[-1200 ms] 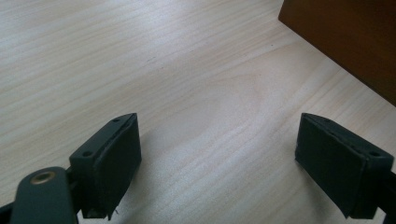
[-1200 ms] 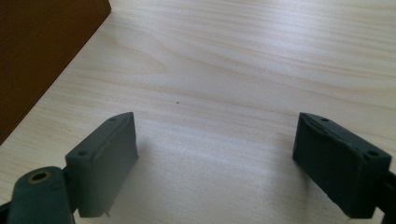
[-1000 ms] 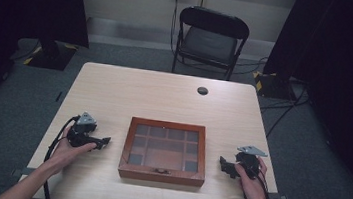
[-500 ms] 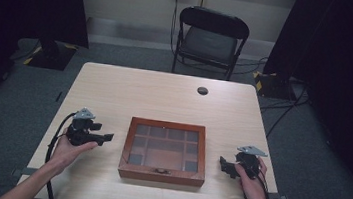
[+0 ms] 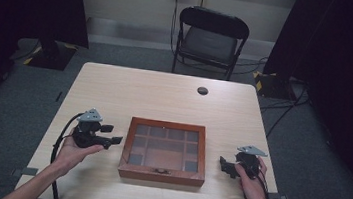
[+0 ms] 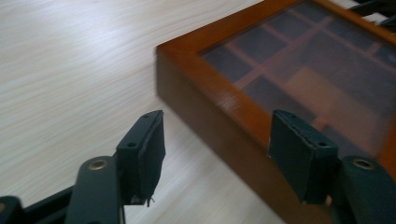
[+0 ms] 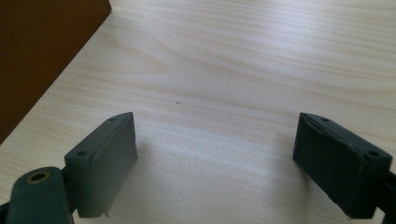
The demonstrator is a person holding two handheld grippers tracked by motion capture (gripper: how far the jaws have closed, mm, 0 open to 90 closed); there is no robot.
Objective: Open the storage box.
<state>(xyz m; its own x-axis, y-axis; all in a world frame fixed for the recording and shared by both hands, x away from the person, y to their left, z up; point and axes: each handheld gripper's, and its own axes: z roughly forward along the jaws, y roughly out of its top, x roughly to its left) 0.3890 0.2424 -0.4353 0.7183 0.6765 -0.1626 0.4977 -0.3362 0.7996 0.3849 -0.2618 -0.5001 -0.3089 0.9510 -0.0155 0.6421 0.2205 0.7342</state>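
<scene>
- The wooden box (image 5: 164,151) sits in the lower middle of the high view, flat on the surface (image 5: 155,92), its glass lid down and a small catch showing on the edge nearest me.
- I read its long axis as running left to right across the frame, though it is close to square. The catch edge faces the bottom of the picture, so the hinge side should be at the top edge, facing the chair (image 5: 210,39).
- My left tongs (image 5: 115,140) hover just beside the box's left side, raised off the surface and aimed rightward at it. Their jaws have just been closing and now stand at a middling gap with nothing between them. In the left gripper view the box (image 6: 299,93) has its near corner ahead of the jaws, not yet inside them.
- I judge that narrowing gap is set to suit the lid's rim or the box wall, ready for a pinch.
- My right tongs (image 5: 223,165) rest low at the lower right, apart from the box's right side, jaws wide and empty over bare wood.
- I take that hand as parked there to steady the box or work the catch once the left has a hold.
</scene>
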